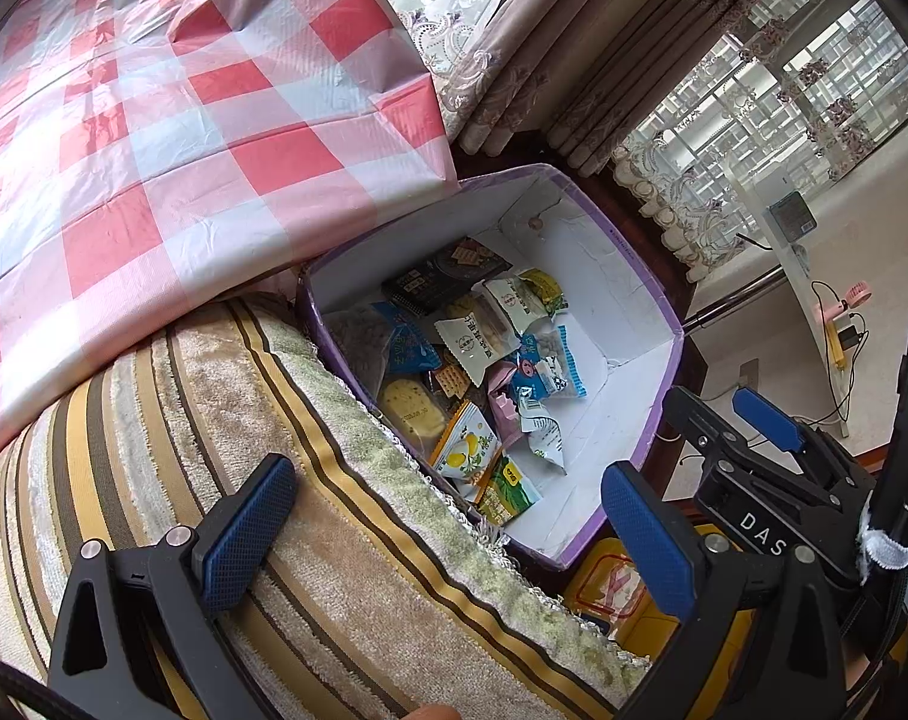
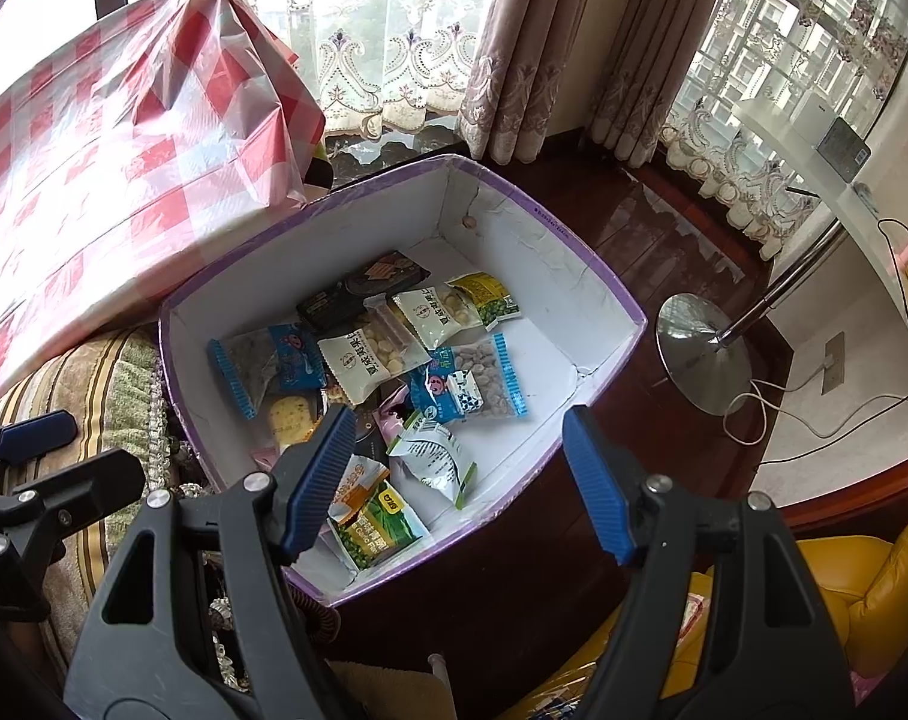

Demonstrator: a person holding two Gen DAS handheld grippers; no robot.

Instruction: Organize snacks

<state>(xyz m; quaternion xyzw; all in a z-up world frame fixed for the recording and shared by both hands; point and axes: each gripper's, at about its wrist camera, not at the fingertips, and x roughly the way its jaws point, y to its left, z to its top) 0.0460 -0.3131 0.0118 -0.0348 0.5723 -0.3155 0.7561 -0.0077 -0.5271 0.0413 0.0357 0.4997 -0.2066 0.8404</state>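
Both claws hang with fingers apart, empty: the left gripper (image 1: pixel 454 531) over the striped cushion (image 1: pixel 310 516), the right gripper (image 2: pixel 460 477) above the purple box (image 2: pixel 598 276) holding snack packets (image 2: pixel 406 360).

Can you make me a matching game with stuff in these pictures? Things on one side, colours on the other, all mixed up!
Things:
1. box
2. tablecloth
3. gripper pads
4. pea packet

Colours:
A. blue
B. green and yellow
C. purple outside, white inside
D. red and white checks

Pairs: 1-C, 2-D, 3-A, 4-B
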